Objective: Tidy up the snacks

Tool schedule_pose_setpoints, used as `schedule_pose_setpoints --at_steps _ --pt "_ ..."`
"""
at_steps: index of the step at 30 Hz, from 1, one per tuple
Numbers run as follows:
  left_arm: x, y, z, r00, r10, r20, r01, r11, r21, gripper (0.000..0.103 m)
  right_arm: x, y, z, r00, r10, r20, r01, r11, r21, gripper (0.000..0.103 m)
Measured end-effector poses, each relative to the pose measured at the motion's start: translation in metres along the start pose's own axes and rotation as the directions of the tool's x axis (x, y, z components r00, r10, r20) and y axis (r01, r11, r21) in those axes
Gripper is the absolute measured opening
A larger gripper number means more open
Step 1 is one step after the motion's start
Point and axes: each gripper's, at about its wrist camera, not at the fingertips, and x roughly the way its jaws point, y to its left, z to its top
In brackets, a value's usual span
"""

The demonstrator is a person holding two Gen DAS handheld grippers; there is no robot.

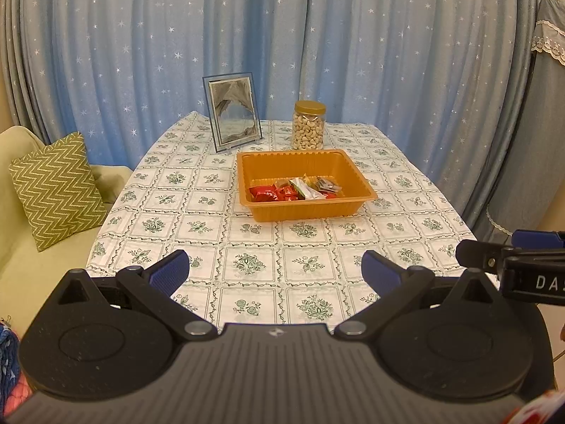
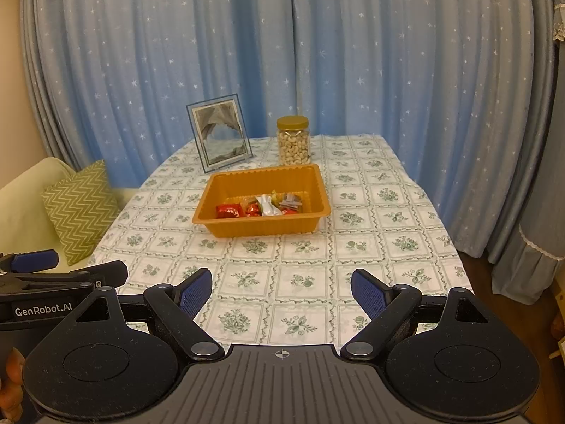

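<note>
An orange plastic tray (image 1: 263, 166) (image 2: 231, 185) sits mid-table and holds several wrapped snacks (image 1: 295, 190) (image 2: 261, 205), red, white and grey. Behind it stands a clear jar of cashews (image 1: 308, 125) (image 2: 293, 141) with a gold lid. My left gripper (image 1: 275, 270) hangs open over the near table edge with nothing between its blue pads. My right gripper (image 2: 282, 291) is open too, empty, at the same near edge. Each gripper shows at the side of the other's view, the right one (image 1: 508, 254) on the right and the left one (image 2: 53, 265) on the left.
A framed picture (image 1: 233, 113) (image 2: 220, 132) leans at the back left of the table, next to the jar. A floral tablecloth (image 1: 197, 212) (image 2: 370, 219) covers the table. A sofa with a green zigzag cushion (image 1: 56, 190) (image 2: 83, 208) stands at left. Blue starred curtains hang behind.
</note>
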Motion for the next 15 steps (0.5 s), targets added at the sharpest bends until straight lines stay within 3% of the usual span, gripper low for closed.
schedule_pose_setpoints --at_steps 15 --pt "0.0001 -0.0015 -0.0008 1.000 -0.001 0.000 0.001 1.000 -0.002 0.103 0.0009 -0.0004 0.0006 1.000 0.002 0.000 -0.002 1.000 0.004 0.086"
